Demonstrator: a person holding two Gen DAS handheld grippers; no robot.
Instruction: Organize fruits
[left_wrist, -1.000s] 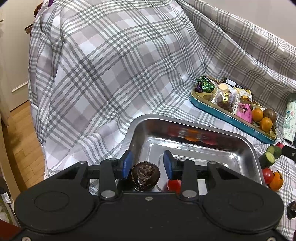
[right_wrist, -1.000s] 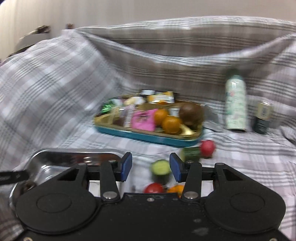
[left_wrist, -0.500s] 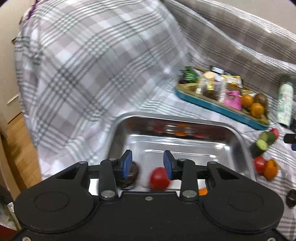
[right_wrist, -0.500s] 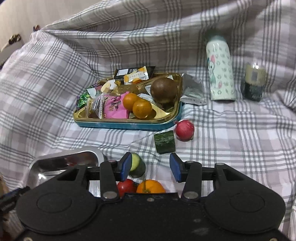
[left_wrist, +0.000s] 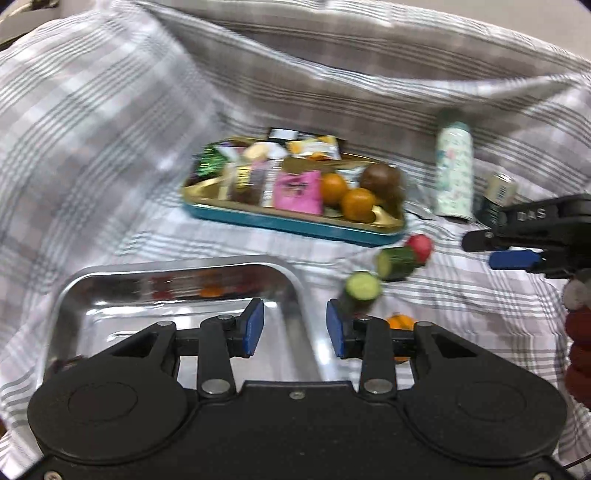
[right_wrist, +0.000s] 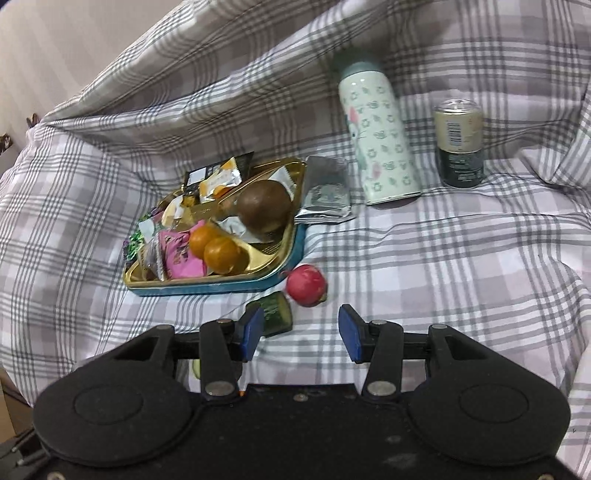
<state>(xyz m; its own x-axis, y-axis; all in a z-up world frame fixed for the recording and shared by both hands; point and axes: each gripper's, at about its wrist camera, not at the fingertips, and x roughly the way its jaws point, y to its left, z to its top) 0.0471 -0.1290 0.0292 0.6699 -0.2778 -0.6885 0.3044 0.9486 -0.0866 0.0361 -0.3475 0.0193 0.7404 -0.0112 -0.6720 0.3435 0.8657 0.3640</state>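
Note:
My left gripper (left_wrist: 295, 328) is open and holds nothing; it hangs over the right rim of the steel tray (left_wrist: 173, 266). Just beyond it on the cloth lie two cucumber pieces (left_wrist: 362, 286), a red round fruit (left_wrist: 419, 245) and an orange fruit (left_wrist: 399, 321) half hidden by the finger. My right gripper (right_wrist: 301, 334) is open and empty, just short of that red fruit (right_wrist: 306, 284), with a cucumber piece (right_wrist: 271, 314) at its left finger. From the left wrist view, the right gripper (left_wrist: 480, 251) comes in at the right edge.
A gold and teal tray (right_wrist: 221, 288) holds snack packets, two oranges (right_wrist: 221, 254) and a brown round fruit (right_wrist: 264, 206). Behind it stand a patterned bottle (right_wrist: 380, 136) and a can (right_wrist: 460, 144). Checked cloth covers the seat and rises at the back.
Both views have swung to the right. The dark fruit and red tomato in the steel tray have slid out from between the left fingers. The steel tray has left the right wrist view.

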